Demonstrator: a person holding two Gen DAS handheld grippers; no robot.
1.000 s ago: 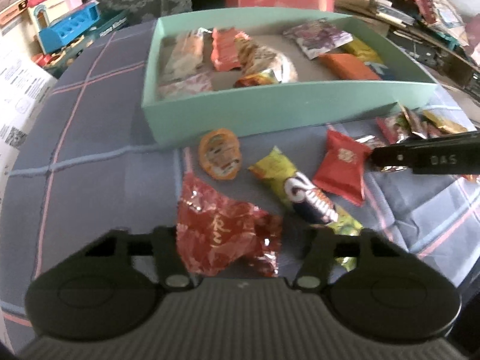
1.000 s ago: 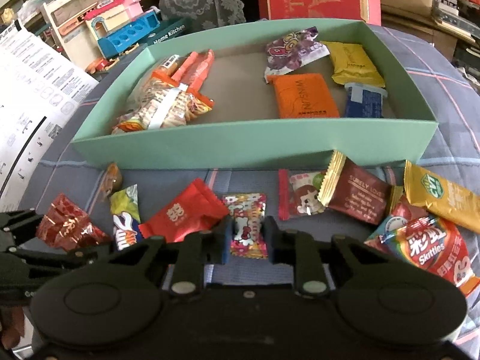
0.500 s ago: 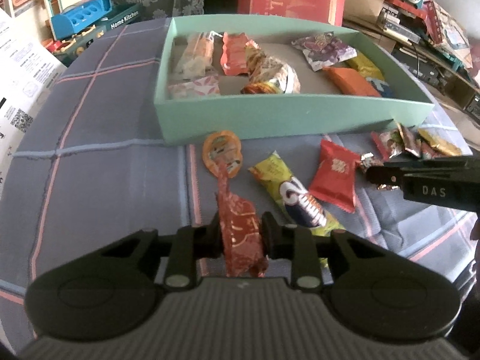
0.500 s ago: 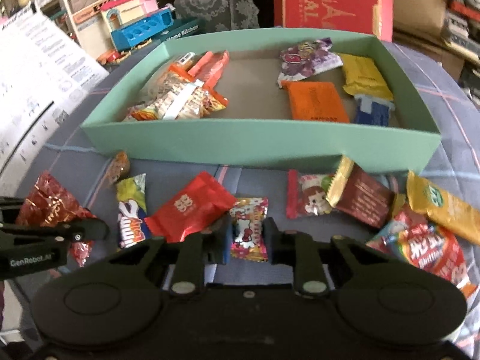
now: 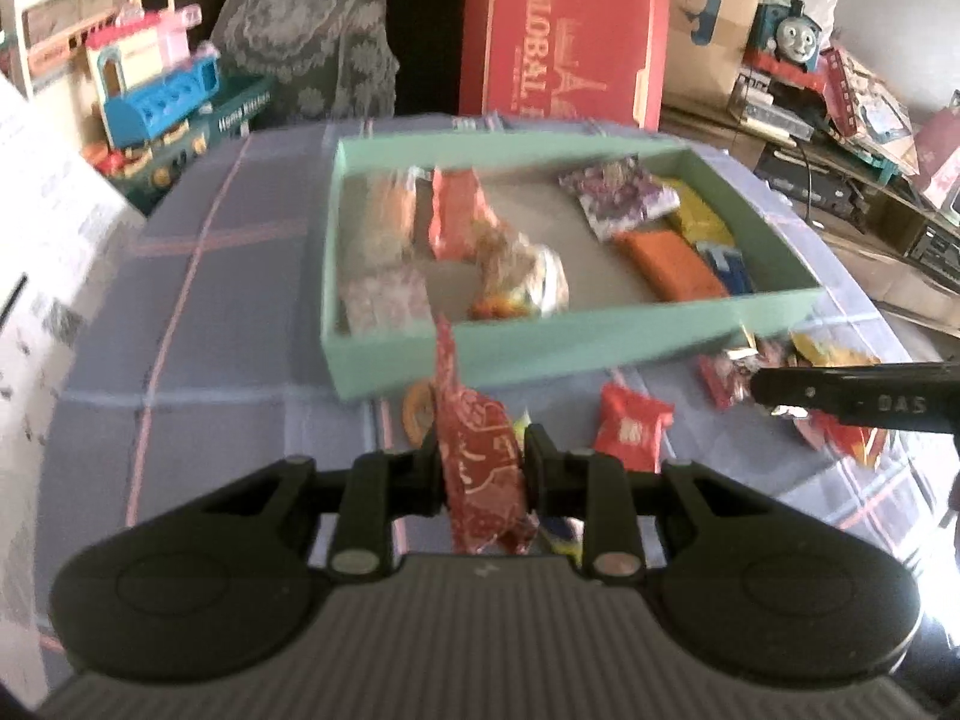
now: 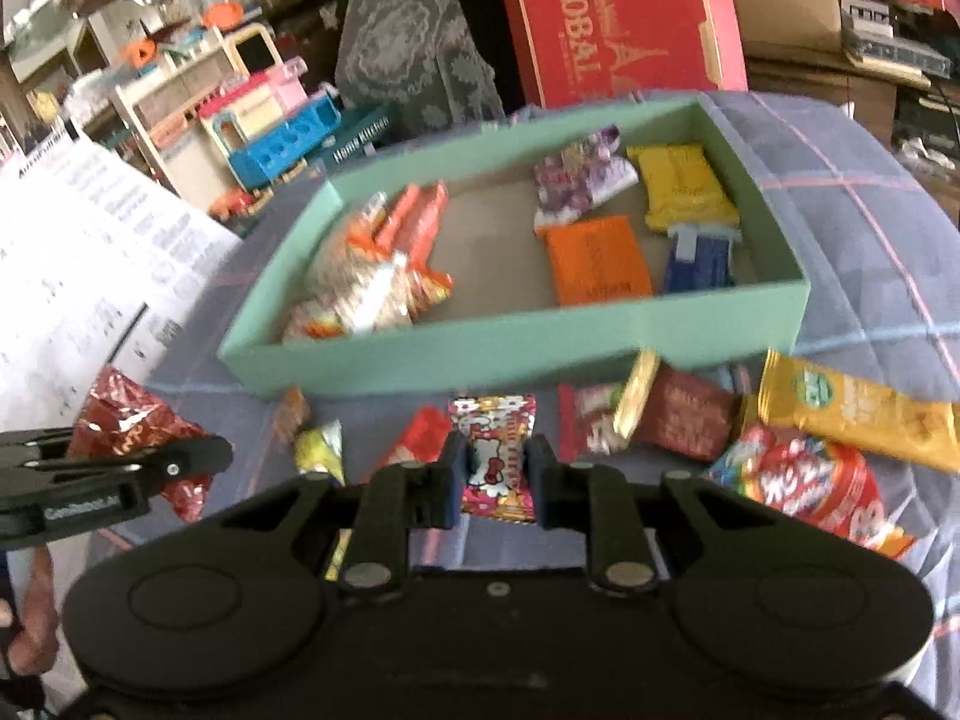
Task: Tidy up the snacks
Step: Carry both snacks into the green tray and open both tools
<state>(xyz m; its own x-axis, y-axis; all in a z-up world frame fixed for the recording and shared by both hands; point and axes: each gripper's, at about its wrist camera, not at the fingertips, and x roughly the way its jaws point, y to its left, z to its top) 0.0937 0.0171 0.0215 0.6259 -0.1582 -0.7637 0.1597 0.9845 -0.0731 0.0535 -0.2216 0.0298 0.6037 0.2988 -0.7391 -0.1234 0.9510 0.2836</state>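
Note:
My left gripper (image 5: 480,468) is shut on a crinkly red foil snack bag (image 5: 477,456) and holds it above the cloth, in front of the mint-green box (image 5: 540,354). It shows from the side in the right wrist view (image 6: 129,420). My right gripper (image 6: 495,468) is shut on a pink Hello Kitty candy packet (image 6: 495,456), lifted in front of the box (image 6: 510,348). The box holds several snacks. Loose on the cloth lie a red packet (image 5: 630,432), an orange ring snack (image 5: 418,414), a yellow bar (image 6: 858,414) and a Skittles bag (image 6: 810,492).
A blue plaid cloth (image 5: 210,330) covers the table. A red GLOBAL box (image 5: 564,48) stands behind the green box. Toy kitchen sets (image 5: 162,102) sit at the far left, printed sheets (image 6: 72,252) at the left edge, cluttered boxes at the right.
Both grippers have risen with their packets and tilted towards the box. The left one closed on the red foil bag a second ago and has lifted it off the cloth.

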